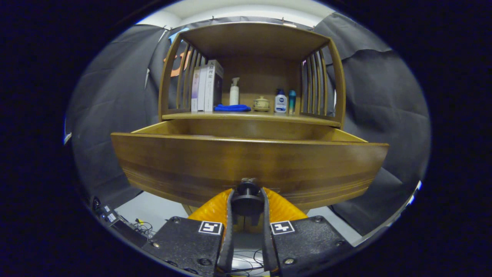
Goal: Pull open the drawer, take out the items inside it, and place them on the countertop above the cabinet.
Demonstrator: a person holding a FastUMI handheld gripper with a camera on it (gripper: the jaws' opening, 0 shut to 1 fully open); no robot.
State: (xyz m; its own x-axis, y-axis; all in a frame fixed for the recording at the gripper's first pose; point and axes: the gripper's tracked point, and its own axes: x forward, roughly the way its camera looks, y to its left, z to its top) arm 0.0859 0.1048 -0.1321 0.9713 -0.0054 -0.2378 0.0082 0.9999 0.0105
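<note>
A wooden cabinet's drawer point(250, 165) stands pulled out toward me, its wide front panel just ahead of the fingers. My gripper point(247, 200) is shut on the dark round drawer knob point(247, 191), with one finger pressing on each side of it. The drawer's inside is hidden behind its front panel, so what it holds cannot be seen. Above the drawer lies the countertop point(250, 115), a wooden shelf with slatted sides and a roof.
On the countertop stand several books point(207, 86), a white pump bottle point(234, 92), a folded blue cloth point(232, 108), a small lidded pot point(261, 104), a white lotion bottle point(280, 102) and a teal bottle point(292, 101). Cables point(142, 227) lie on the floor below left.
</note>
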